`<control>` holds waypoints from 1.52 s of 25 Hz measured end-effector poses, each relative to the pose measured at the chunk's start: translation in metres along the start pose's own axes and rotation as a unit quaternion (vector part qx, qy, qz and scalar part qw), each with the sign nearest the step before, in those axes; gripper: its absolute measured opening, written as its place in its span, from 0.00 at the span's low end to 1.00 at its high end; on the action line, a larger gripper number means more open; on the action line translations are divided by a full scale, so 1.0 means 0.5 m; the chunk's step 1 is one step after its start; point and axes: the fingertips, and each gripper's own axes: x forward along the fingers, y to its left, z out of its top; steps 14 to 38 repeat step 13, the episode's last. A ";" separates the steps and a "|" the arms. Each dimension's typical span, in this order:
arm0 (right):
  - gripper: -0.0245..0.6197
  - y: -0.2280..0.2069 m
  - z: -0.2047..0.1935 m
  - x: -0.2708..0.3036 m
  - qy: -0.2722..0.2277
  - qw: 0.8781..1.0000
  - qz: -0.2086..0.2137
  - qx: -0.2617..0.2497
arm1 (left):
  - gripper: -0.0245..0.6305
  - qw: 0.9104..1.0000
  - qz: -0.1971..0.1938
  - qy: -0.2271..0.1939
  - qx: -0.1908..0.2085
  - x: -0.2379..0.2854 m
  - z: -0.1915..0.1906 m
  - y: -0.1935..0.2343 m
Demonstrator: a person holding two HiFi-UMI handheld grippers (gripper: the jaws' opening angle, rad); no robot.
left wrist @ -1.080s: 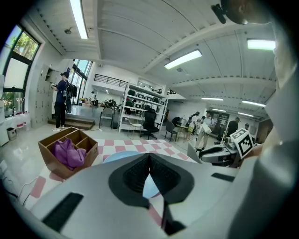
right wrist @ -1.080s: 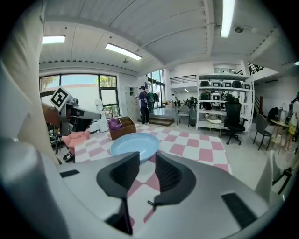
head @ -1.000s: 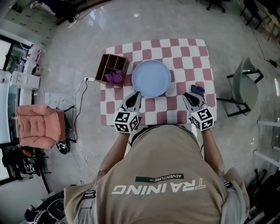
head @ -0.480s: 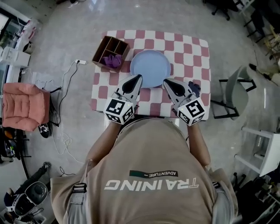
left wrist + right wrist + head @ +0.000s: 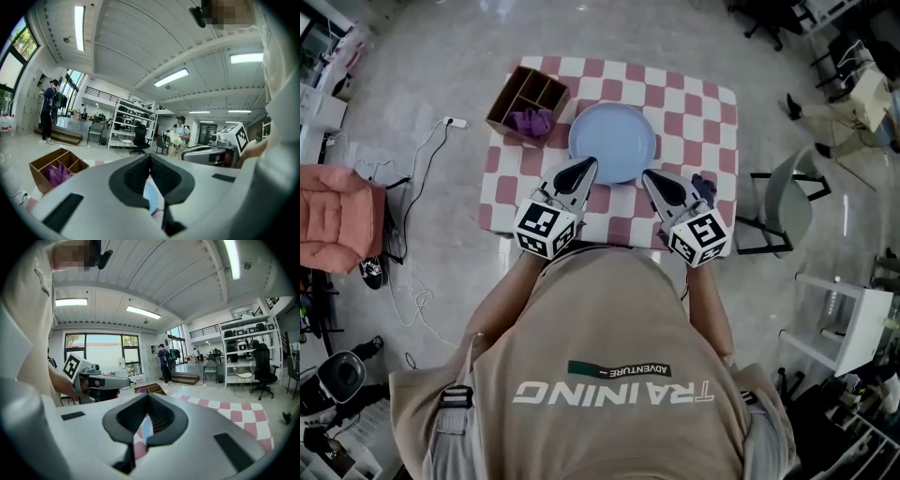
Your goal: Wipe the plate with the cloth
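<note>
A pale blue plate (image 5: pixel 612 141) lies empty on the red-and-white checked table (image 5: pixel 712 117). A small dark cloth (image 5: pixel 705 186) lies on the table to the plate's right, beside my right gripper (image 5: pixel 646 175). That gripper hangs over the plate's near right rim, shut and empty. My left gripper (image 5: pixel 587 162) is over the near left rim, its pads meeting with nothing between them. In the left gripper view the shut jaws (image 5: pixel 150 157) frame a sliver of plate (image 5: pixel 149 197). The right gripper view (image 5: pixel 148 397) shows the same.
A wooden compartment box (image 5: pixel 528 103) holding a purple cloth (image 5: pixel 531 121) stands at the table's far left corner. A grey chair (image 5: pixel 787 202) is right of the table. A pink cushioned seat (image 5: pixel 337 230) and a floor cable (image 5: pixel 422 159) are to its left. People stand far off.
My right gripper has moved left, from the dark cloth to the plate's near rim, leaving the cloth on the table. Both grippers have risen. The left tip now overlaps the plate.
</note>
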 end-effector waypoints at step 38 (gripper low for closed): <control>0.06 0.010 -0.014 0.003 0.018 1.000 -0.004 -0.006 | 0.06 1.000 -0.020 0.016 -0.002 0.015 -0.019 0.007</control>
